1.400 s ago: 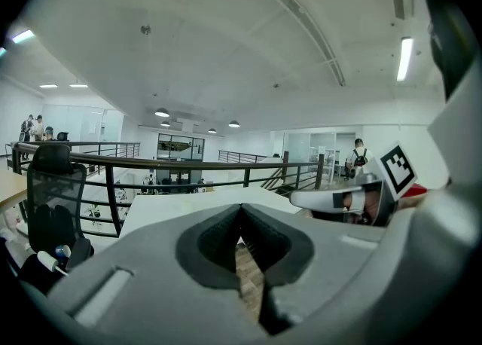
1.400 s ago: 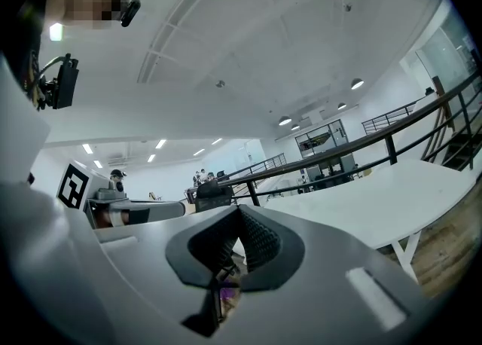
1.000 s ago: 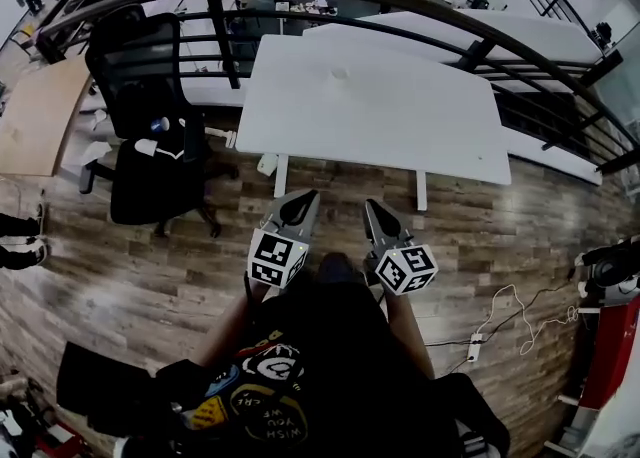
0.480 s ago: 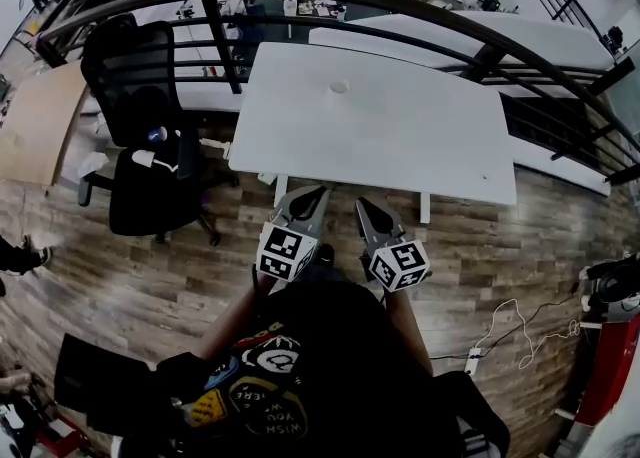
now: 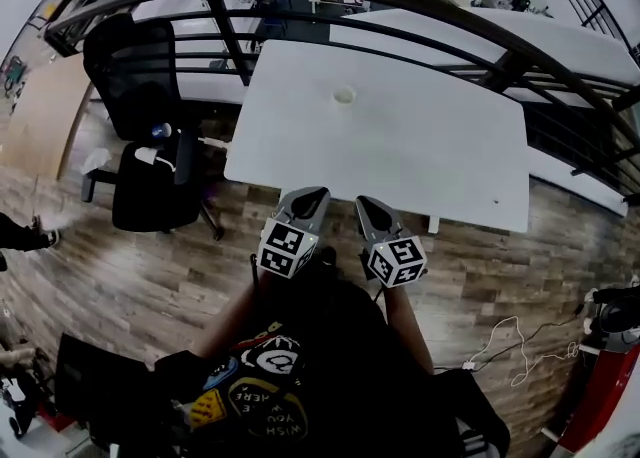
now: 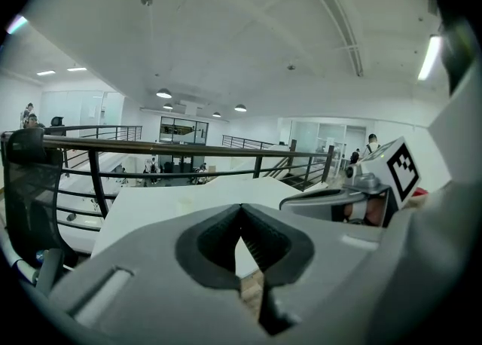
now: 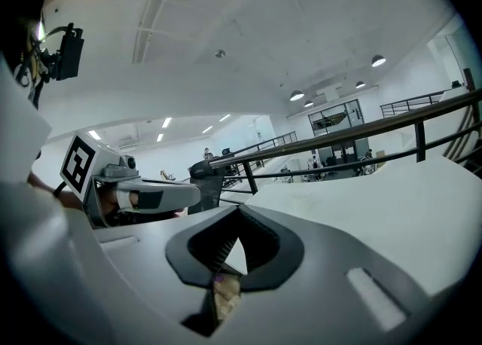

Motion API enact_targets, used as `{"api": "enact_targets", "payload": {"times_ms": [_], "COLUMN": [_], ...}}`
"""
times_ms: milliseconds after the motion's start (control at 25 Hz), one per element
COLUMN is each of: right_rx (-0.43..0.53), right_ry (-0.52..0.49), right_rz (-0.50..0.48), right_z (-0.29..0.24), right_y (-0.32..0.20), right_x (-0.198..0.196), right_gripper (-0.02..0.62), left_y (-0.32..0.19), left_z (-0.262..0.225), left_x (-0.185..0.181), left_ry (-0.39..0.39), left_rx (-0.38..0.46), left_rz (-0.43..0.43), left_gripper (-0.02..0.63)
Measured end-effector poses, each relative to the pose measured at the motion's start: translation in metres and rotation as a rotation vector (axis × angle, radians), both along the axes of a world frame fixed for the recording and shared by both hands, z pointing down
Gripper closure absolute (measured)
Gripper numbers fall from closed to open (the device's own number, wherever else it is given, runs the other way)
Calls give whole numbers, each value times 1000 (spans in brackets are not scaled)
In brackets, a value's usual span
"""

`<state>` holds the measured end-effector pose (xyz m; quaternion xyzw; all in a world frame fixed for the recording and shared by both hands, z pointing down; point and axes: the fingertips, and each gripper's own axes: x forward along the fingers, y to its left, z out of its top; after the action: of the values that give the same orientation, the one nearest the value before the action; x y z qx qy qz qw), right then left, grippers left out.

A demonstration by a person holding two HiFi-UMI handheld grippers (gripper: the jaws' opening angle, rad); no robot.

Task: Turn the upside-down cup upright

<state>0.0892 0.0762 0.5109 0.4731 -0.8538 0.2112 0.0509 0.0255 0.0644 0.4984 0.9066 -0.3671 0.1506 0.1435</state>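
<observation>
Black office chair (image 5: 150,146) left of white desk (image 5: 450,166); left gripper (image 5: 316,192) fully closed, empty, at near desk edge; small pale cup (image 5: 344,95) on far half of desk, well apart from both; right gripper (image 5: 364,202) likewise closed, empty

worktop (image 5: 400,136) looks smooth matt white, laminate-ish. floor (image 5: 150,266) is wood plank with visible grain. railing (image 6: 151,145) looks like dark metal. left hand-held gripper (image 5: 312,193) and right hand-held gripper (image 5: 363,203): matt grey plastic, ribbed black pads (image 6: 261,248).
</observation>
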Motion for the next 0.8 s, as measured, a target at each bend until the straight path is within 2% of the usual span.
{"api": "enact_targets", "payload": {"times_ms": [200,440,520,600,680,800], "right_rx": [-31,-66,-83,-109,-142,-180], "right_ry": [-9,34,54,70,75,64], "right_rz": [-5,33,41,59,90,131], "right_z": [11,36,46,58,70,85], "right_y": [-36,-103,-127,-147,-166,-184], "right_x": [2,3,-1,-2,0,-2], "right_gripper": [595,595,595,595,595,595], "left_y": [-42,-114,-145,-176,-216,-282], "left_z": [15,41,63,93,120,154], "left_x": [7,7,5,8,8,6], "left_ry": [-12,-20,-14,13,22,0], "left_rx": [-28,-63,-128,-237,-319,-400], "left_rz": [24,86,115,139,121,70], "left_gripper": [601,601,601,601,601,601]}}
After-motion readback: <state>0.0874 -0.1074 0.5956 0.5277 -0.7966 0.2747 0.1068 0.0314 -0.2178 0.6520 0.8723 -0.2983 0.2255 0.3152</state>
